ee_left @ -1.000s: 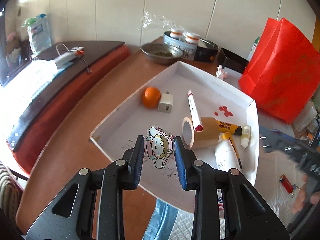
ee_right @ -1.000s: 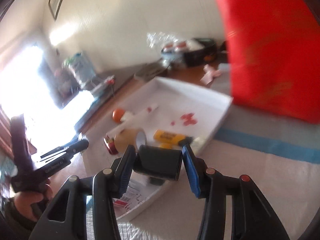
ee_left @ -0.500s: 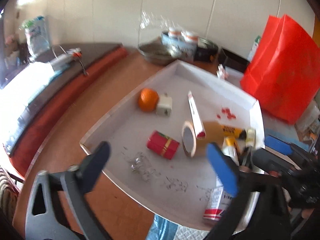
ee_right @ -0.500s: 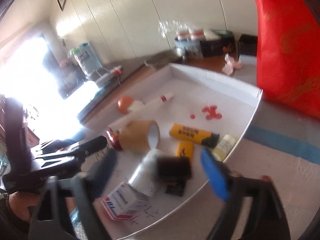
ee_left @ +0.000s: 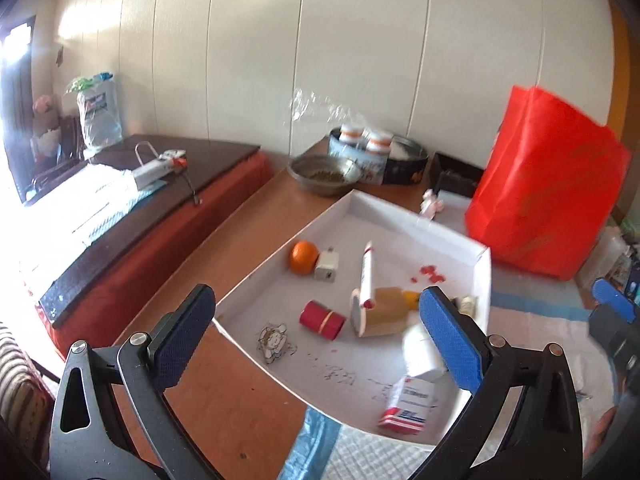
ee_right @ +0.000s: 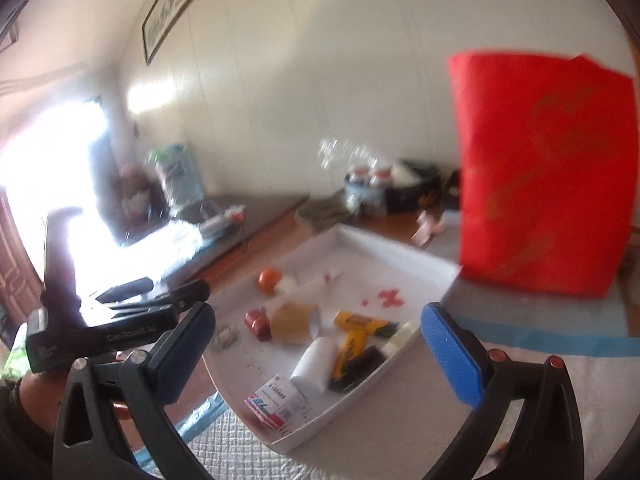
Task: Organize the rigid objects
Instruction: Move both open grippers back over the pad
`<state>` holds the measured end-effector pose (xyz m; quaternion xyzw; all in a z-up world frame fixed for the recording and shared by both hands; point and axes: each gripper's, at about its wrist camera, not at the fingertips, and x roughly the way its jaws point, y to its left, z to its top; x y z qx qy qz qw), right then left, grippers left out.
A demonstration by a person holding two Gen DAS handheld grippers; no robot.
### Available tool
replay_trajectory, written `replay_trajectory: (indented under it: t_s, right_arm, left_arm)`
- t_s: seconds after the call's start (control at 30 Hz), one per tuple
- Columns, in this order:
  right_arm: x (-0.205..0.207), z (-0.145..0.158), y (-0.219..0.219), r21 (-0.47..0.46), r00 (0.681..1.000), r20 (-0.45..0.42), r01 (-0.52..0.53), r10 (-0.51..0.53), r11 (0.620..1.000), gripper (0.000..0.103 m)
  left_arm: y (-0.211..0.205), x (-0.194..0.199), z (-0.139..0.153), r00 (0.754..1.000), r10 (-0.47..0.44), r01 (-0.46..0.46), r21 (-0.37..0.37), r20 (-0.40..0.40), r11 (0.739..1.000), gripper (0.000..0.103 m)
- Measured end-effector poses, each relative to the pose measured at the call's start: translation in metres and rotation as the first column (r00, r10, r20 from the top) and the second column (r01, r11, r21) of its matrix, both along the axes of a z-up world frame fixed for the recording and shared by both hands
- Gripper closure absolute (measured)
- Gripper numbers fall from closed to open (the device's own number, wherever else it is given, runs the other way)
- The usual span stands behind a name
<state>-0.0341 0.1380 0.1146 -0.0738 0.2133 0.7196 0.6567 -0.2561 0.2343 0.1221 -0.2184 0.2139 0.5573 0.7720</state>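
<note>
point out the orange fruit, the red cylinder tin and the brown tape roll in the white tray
round orange fruit [ee_left: 303, 256], left wrist view, middle of peel
red cylinder tin [ee_left: 322, 318], left wrist view, side wall
brown tape roll [ee_left: 386, 311], left wrist view, outer side

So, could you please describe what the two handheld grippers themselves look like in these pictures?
Both match. The left gripper and the right gripper each have black, triangular cut-out frames with round silver or red rivets, and two fingers faced with textured blue pads. The right wrist view shows white lettering on the left gripper's black body; it is too blurred to read.
</note>
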Motion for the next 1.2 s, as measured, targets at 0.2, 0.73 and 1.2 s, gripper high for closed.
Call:
replay_trajectory:
  t_s: [0.2,0.73,1.2]
  right_arm:
    - [0.055,0.035,-0.052,0.136,0.985,-0.031,0.17,-0.167,0.976,0.0]
    - [0.17,-0.064,-0.109,-0.278,0.922,0.07,0.385,-0.381,0.88,0.0]
    - [0.151,-0.121,-0.097,-0.419,0.949,0.15,0.316,-0.278,0.852,0.029]
  left_arm:
    - [-0.035,0.011,0.038,0.994,-0.095,0.091,0.083,0.051,0.992,0.0]
    - [-0.081,0.14,-0.027,0.901,-0.434,0.43,-0.138,-0.004,0.892,0.0]
    - [-0.085,0.163,-0.054,0.91,-0.416,0.405,-0.219,-0.004,0.888,0.0]
